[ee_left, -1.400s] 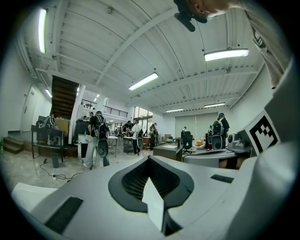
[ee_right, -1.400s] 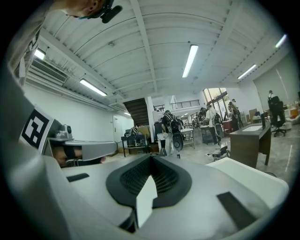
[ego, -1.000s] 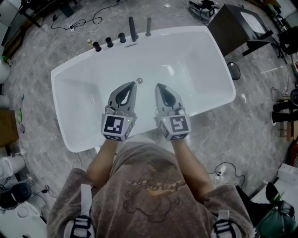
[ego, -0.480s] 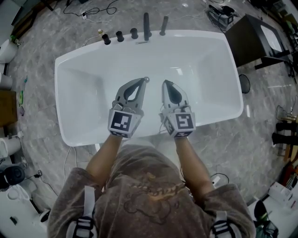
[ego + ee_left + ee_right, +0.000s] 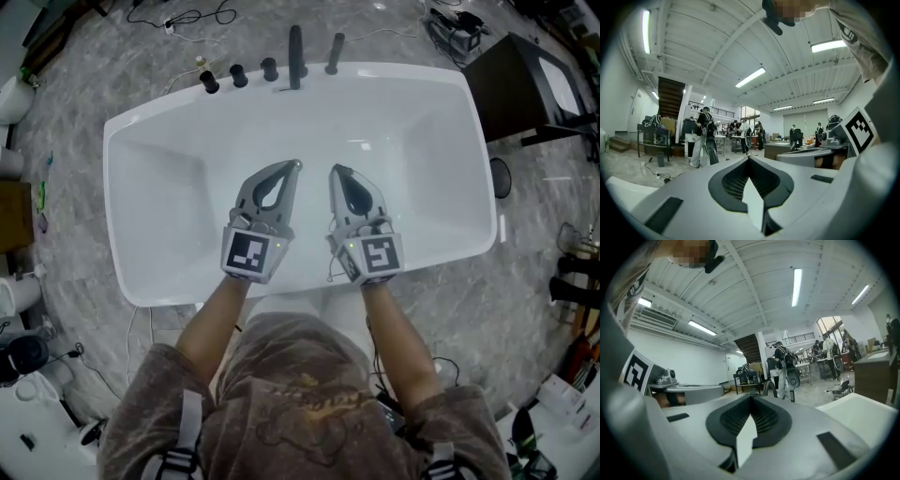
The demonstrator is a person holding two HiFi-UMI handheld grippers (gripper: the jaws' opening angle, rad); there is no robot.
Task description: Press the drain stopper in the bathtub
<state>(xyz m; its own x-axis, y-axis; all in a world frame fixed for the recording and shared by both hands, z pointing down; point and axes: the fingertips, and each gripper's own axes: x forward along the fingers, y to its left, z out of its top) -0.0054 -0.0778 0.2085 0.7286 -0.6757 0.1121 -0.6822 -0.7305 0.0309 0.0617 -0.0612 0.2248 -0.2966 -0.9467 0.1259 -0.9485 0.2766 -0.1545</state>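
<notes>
Left gripper has its jaws pressed together on nothing, tip just beside the small drain stopper at mid frame of the head view. Right gripper, alongside to the right, is likewise closed and empty. Both hover over the white bathtub, whose dark tap fittings line its upper rim.

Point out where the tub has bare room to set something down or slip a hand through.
In the bathtub, bare basin lies at the left end, between the left gripper and the end wall, and at the right end beyond the right gripper. Crowded: the middle, where both shut grippers leave a narrow gap, and the far rim, lined with tap fittings.
</notes>
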